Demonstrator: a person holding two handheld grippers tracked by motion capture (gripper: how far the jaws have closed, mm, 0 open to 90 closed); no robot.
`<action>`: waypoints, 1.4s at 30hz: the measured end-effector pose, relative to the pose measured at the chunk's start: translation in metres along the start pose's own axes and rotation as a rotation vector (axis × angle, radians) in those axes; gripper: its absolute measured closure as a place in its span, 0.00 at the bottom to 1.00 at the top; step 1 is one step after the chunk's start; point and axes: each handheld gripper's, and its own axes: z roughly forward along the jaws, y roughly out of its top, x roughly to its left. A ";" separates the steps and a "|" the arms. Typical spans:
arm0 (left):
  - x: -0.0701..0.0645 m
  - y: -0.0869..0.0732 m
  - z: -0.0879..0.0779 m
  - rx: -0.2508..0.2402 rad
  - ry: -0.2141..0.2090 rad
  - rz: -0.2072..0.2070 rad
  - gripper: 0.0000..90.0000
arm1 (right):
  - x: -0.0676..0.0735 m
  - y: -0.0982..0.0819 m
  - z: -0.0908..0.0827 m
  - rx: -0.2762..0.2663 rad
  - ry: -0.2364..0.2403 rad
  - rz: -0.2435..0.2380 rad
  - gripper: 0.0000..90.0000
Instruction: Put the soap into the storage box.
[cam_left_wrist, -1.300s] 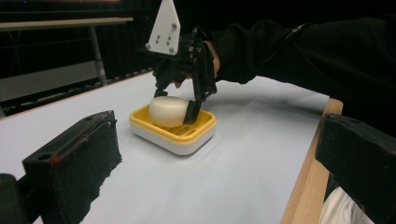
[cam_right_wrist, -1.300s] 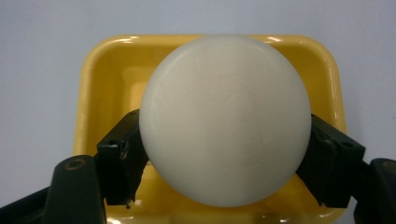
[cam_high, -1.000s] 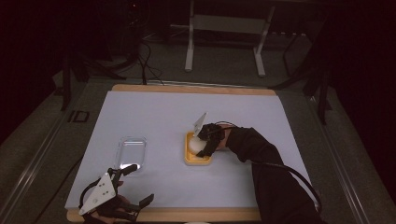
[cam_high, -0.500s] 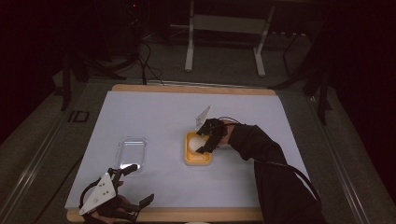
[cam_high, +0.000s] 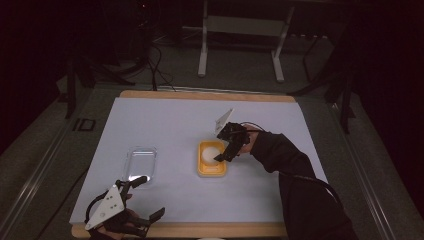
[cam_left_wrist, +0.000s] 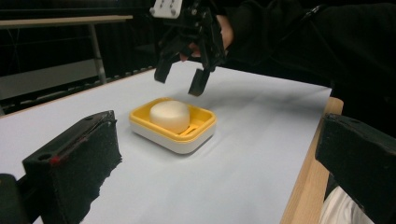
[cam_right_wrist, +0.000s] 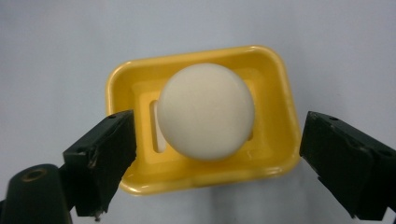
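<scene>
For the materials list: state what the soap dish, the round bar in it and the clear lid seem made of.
Soap dish: glossy yellow plastic, with sheen on its rim. Round bar: matte off-white, probably soap. Clear lid: see-through, likely thin plastic, edges glinting.

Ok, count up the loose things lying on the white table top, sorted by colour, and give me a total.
Yellow: 1, the yellow rectangular plastic soap dish.
White: 1, the round white soap bar, lying in that dish.
Clear: 1, the clear rectangular plastic lid, flat on the table left of the dish.
Total: 3.
</scene>
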 end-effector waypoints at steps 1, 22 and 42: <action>0.000 0.000 0.000 -0.001 -0.001 -0.001 0.00 | 0.001 -0.001 -0.004 -0.004 -0.020 0.009 0.12; 0.000 0.000 0.000 0.001 -0.001 -0.001 0.00 | 0.011 -0.027 -0.041 -0.116 -0.158 0.180 0.12; 0.000 0.000 0.001 0.004 -0.003 -0.002 0.00 | 0.030 -0.072 -0.060 -0.149 -0.308 0.357 0.13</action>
